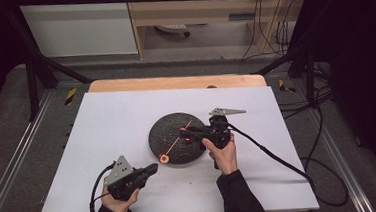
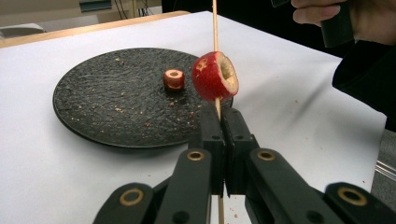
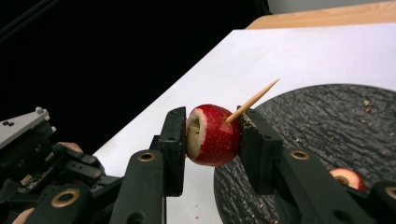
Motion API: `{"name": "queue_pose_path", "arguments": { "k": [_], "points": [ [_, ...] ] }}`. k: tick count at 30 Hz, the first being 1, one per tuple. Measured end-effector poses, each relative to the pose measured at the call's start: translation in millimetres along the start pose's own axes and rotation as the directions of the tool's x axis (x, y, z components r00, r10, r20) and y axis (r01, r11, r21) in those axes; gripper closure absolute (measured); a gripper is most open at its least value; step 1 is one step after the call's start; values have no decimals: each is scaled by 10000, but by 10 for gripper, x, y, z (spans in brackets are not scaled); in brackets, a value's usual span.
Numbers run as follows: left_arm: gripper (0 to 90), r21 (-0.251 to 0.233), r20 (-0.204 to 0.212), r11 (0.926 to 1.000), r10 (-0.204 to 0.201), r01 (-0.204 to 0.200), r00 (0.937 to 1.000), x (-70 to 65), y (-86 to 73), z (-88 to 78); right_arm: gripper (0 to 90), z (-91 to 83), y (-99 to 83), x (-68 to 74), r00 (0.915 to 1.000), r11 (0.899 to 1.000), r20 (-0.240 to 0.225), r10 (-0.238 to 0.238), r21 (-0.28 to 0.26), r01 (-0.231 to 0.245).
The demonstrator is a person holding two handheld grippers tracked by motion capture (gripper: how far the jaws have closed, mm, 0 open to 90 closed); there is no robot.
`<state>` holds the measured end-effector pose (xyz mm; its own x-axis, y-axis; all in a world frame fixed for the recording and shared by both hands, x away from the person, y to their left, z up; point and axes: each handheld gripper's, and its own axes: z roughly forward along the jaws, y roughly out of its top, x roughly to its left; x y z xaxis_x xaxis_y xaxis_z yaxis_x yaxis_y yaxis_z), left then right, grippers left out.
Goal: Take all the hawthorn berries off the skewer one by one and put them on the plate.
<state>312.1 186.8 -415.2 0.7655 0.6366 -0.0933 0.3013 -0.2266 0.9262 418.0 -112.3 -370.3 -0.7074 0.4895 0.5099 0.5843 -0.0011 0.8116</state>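
A plate [image 1: 170, 127] is sitting near the centre of the surface [image 1: 116, 116]. A skewer [image 1: 178, 135] is slanting over the plate's front-right part, w/ a fruit piece [image 1: 163, 159] threaded on it at the plate's front edge. Left tongs [image 1: 152, 167] are lying in front & left of the plate, clamping the skewer's near end. Right tongs [image 1: 184, 132] are reaching in from the right, above the plate. A second fruit piece [image 2: 173, 79] is resting on the plate.
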Motion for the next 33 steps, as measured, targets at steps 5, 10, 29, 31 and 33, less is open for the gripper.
{"name": "queue_pose_path", "arguments": {
  "k": [5,10,29,31,33],
  "points": [
    [884,-55,2,10000,-14,14,10000,3,3,-9,652,-39,65,-24,10000,9999,40,29,-154,-29],
    [884,-135,-35,9999,32,-33,10000,0,9,-15,652,-51,111,-66,10000,9999,68,64,-128,-63],
    [884,-132,-190,9999,22,-24,9998,25,-1,-44,657,-213,335,-176,9966,9978,801,172,-649,-121],
    [884,-111,-218,9999,-1,-2,9998,31,-4,-46,657,-231,363,-202,9947,9977,1028,98,-680,-28],
    [884,-132,-249,9999,-20,16,9997,38,-5,-49,657,-249,389,-232,9922,9975,1246,33,-707,55]
  ]
}}
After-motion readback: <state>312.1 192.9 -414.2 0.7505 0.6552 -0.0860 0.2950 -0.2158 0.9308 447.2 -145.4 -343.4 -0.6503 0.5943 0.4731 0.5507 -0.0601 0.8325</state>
